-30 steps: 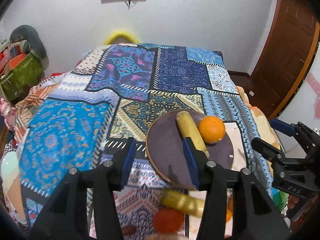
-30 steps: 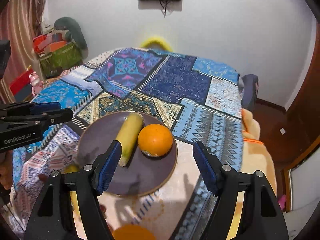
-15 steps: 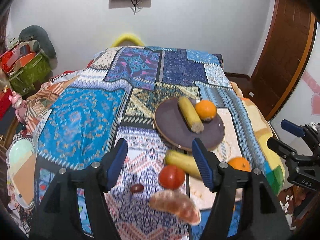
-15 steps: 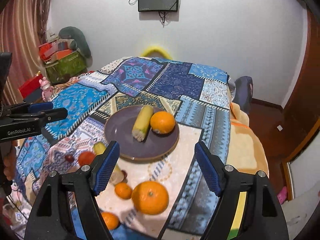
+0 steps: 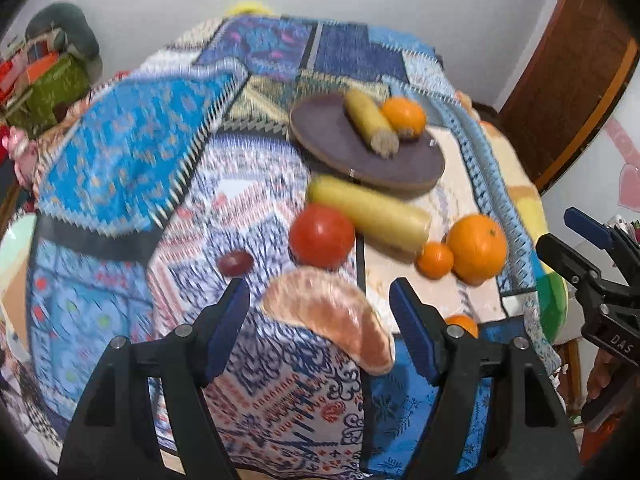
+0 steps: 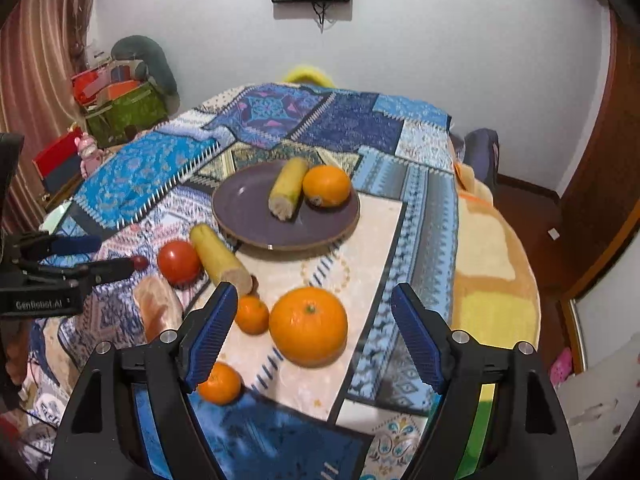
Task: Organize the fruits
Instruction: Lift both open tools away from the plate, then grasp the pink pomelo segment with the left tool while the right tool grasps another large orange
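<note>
A dark purple plate (image 6: 248, 208) (image 5: 332, 144) holds a corn cob (image 6: 288, 188) and an orange (image 6: 327, 185). In front of it on the patterned blanket lie a second corn cob (image 6: 220, 258) (image 5: 368, 212), a tomato (image 6: 178, 261) (image 5: 321, 235), a big orange (image 6: 308, 325) (image 5: 476, 248), two small oranges (image 6: 252, 314) (image 6: 220, 383), a grapefruit wedge (image 5: 328, 316) (image 6: 158, 312) and a small dark red fruit (image 5: 236, 262). My left gripper (image 5: 320, 316) is open, its jaws either side of the wedge. My right gripper (image 6: 312, 332) is open around the big orange.
The blanket covers a bed (image 6: 340, 128) that drops off at the right to a floor and a wooden door (image 5: 568, 80). Bags and boxes (image 6: 120, 108) are stacked at the far left by the wall.
Both grippers have pulled back from the plate toward the near edge and dropped lower. The loose fruits have come into view. The wedge now sits between the left jaws, the big orange between the right jaws.
</note>
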### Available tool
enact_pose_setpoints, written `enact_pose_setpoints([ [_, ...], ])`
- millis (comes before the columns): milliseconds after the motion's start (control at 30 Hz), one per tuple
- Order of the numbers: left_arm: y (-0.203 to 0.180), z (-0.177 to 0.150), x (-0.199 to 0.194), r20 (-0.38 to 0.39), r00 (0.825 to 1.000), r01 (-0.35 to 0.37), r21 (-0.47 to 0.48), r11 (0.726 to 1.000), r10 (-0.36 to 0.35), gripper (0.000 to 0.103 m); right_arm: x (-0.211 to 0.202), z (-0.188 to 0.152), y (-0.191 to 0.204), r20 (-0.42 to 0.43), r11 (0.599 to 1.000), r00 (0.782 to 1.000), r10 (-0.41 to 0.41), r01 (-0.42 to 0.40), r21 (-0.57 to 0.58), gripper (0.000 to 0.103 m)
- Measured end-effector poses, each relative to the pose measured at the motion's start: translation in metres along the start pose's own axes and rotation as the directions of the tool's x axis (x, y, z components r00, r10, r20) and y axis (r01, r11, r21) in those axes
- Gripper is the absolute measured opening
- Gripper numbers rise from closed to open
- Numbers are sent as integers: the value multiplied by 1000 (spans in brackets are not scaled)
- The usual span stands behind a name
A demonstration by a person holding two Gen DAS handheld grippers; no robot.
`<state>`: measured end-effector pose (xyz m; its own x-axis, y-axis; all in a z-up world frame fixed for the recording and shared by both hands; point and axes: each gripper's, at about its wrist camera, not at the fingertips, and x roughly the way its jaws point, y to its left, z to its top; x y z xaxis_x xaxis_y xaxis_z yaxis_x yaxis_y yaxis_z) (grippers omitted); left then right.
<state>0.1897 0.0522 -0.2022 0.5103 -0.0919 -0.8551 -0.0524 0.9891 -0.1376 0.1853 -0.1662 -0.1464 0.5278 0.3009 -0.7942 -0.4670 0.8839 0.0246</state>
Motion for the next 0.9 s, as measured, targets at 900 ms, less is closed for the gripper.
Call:
enact_pose_setpoints([
  [900,2,-22,47,-32,999,11,35,999,-10,69,70,-31,-12,-157,993,983,97,-85,77,75],
])
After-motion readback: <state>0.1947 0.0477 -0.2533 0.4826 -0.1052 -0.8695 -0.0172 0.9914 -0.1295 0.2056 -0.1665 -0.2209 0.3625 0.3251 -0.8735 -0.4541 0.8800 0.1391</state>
